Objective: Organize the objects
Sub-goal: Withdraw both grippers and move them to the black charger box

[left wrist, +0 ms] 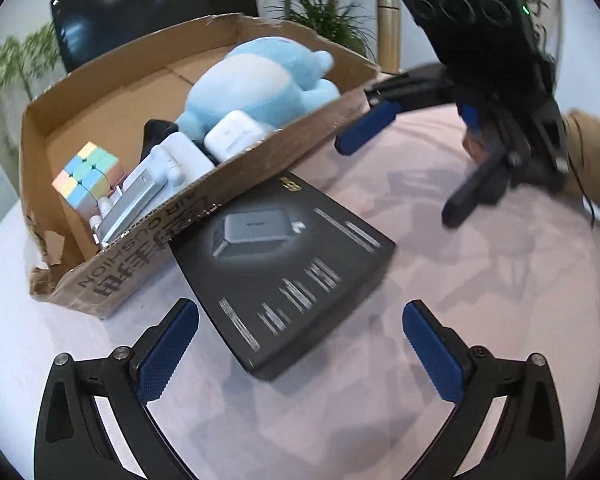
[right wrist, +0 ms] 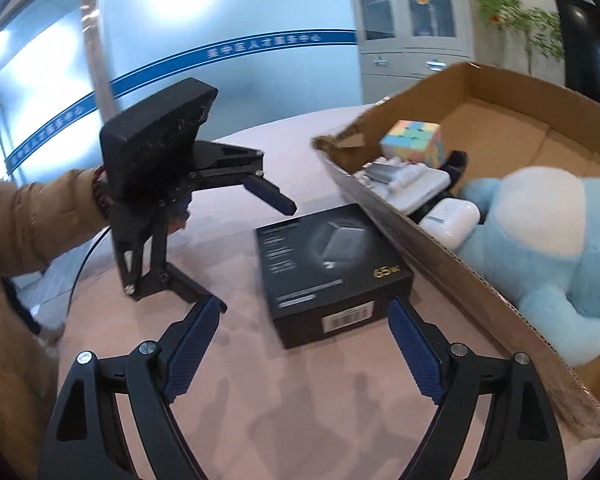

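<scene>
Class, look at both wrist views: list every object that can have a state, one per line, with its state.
Cardboard box: open-topped, one corner torn.
Black carton: flat on the table, outside the box, sealed.
Plush toy: lying in the box.
Puzzle cube: in the box, colours mixed.
White earbud case: in the box, lid shut.
Left tool: open, empty.
Right tool: open, empty.

Behind your work surface you have a dark monitor screen and leafy green plants. On the other side stands a grey cabinet with glass doors, beside a frosted glass wall with a blue stripe.
</scene>
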A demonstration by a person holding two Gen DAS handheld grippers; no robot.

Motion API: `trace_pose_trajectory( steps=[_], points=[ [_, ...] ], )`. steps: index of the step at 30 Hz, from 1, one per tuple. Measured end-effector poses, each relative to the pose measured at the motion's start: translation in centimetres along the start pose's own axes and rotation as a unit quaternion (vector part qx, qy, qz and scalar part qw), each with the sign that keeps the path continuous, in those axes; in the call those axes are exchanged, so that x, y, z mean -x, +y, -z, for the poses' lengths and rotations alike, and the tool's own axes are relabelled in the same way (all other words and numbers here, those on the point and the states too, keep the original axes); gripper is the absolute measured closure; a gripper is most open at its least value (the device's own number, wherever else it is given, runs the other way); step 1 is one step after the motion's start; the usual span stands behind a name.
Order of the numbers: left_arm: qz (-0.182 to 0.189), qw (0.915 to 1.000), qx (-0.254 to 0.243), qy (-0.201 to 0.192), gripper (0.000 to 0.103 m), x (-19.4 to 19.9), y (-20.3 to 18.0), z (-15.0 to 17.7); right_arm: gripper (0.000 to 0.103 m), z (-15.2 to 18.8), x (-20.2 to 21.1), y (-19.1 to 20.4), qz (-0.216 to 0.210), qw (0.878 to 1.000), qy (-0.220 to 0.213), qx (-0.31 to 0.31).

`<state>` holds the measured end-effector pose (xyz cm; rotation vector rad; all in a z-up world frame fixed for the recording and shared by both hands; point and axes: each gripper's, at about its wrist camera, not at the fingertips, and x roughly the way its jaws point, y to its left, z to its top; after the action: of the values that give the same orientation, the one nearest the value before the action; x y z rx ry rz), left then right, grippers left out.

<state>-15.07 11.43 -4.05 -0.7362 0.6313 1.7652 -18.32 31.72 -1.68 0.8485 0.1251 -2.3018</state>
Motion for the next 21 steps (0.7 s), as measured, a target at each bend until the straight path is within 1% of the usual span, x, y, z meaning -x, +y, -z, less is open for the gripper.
trace_pose_trajectory(
  steps=[2, 6, 8, 10, 13, 17, 21],
  points=[
    [0.016, 0.9998, 0.012, -0.003, 0.001, -0.2, 0.6, -0.1, 0.011, -0.1, -0.3, -0.3, 0.002, 1.000, -0.002, -0.010],
    [0.031, 0.9993, 0.015, -0.011, 0.001, -0.5, 1.0, -0.2, 0.007, -0.5, -1.4, -0.9, 0.012, 1.000, -0.002, -0.022],
    [0.037, 0.9991, 0.017, -0.013, 0.001, -0.6, 1.1, -0.2, 0.004, -0.7, -2.1, -1.2, 0.025, 0.999, 0.001, -0.026],
    [0.048, 0.9987, 0.012, -0.017, 0.001, -0.6, 0.9, -0.2, 0.002, -0.7, -2.6, -1.8, 0.015, 0.999, 0.003, -0.037],
    [0.058, 0.9982, -0.005, -0.014, 0.001, -0.6, 0.2, 0.0, 0.002, -0.7, -3.5, -2.3, -0.003, 0.999, 0.022, -0.048],
    [0.064, 0.9976, -0.027, 0.002, 0.001, -0.3, -1.3, 0.7, 0.002, -0.3, -3.5, -1.2, -0.008, 0.999, 0.042, -0.025],
    [0.084, 0.9952, -0.050, 0.007, 0.001, -0.2, -3.5, 0.8, 0.001, 0.9, -2.5, 0.7, -0.015, 0.998, 0.054, 0.006]
  ],
)
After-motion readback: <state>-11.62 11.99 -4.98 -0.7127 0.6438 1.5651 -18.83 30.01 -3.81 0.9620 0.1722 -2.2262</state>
